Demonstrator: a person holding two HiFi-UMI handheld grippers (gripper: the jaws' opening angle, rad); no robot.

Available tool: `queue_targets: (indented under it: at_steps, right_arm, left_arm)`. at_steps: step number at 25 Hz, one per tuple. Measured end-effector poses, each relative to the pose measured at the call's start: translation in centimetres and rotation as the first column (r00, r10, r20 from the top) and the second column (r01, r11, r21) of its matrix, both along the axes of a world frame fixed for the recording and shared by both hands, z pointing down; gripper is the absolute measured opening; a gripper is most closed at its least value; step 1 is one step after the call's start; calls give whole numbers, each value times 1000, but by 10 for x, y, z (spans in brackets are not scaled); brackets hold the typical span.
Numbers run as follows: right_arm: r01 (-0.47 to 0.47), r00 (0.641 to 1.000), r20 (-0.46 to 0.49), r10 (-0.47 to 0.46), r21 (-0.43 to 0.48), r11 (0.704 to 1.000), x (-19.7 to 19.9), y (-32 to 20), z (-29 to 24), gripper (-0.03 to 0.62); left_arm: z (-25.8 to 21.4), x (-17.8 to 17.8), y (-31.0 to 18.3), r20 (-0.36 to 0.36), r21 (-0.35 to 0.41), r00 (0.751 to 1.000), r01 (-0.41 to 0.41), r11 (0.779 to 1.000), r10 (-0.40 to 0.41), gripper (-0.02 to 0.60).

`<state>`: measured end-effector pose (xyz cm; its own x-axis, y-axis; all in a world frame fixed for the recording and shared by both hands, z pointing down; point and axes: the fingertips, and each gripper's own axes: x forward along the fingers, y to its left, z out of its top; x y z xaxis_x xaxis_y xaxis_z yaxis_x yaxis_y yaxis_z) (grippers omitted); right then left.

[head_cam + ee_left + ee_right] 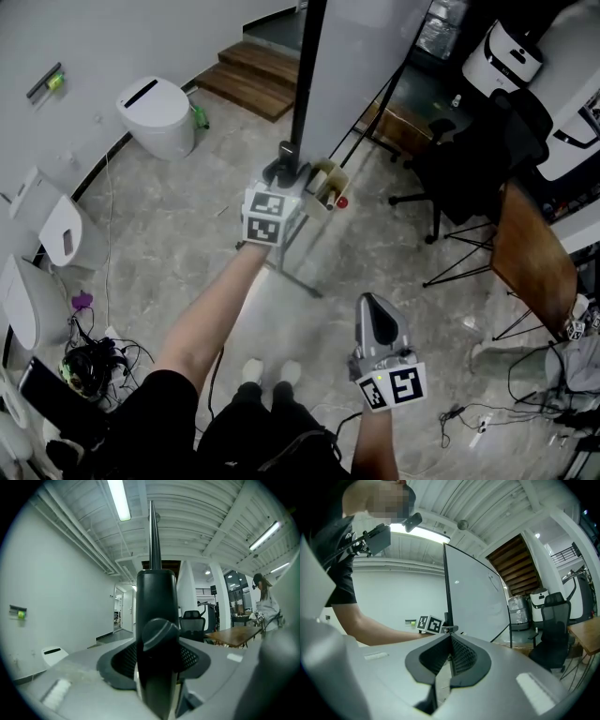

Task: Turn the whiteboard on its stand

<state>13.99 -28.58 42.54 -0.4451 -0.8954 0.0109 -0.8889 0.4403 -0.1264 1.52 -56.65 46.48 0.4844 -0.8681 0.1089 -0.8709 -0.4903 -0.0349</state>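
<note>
The left tongs [281, 178] are clenched on the stand's black pivot clamp [157, 620]. Their pads lie against its two sides, and its knob faces back between them. The black post [306, 84] rises straight above these tongs. The whiteboard [366, 56] stands upright just to their right. A pen tray [328, 187] hangs just right of the left tongs. The right tongs [375, 314] are closed on nothing, held level well behind and to the right of the left tongs, pointing towards the whiteboard.
</note>
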Motion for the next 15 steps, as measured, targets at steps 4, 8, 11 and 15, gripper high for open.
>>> queue_targets:
  at_steps: [4,8,11,15]
  right_arm:
    - [-7,1000,-1,7,1,1000,2,0,-1,9]
    - [-12,1000,1,12,5,1000,1,6,-3,9]
    - [-22,1000,2,22,5,1000,4,13,-4,9]
    - [-36,999,-3,36,16,999,7,24,-8,9]
  left_arm:
    - [0,5,-1,-1,-4,1000,-11,1000,11,172]
    - [-2,3,-1,0,-9,1000,-13,1000,13,172]
    - [-3,2,1,-7,-6,1000,-8,1000,7,170]
    - [-5,3,5,-15,-12,1000,0,1000,0,169]
